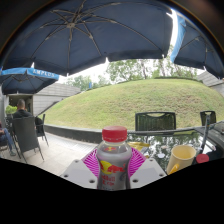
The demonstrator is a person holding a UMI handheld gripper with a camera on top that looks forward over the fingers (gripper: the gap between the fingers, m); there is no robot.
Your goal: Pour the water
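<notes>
A small clear bottle (113, 163) with a red cap and a red-and-yellow label stands upright between my gripper's (113, 165) two fingers. The magenta pads (89, 162) press on both its sides, so the gripper is shut on it. The bottle is held up, above the table level. A yellow cup (182, 157) stands on the glass table (168, 142) to the right, a little beyond the fingers. The bottle's base is hidden below.
A large dark blue umbrella (100, 35) spreads overhead. A dark chair (154, 121) stands beyond the table and another chair (27, 135) on the left, where a person (18, 110) sits. A grass slope (130, 100) rises behind.
</notes>
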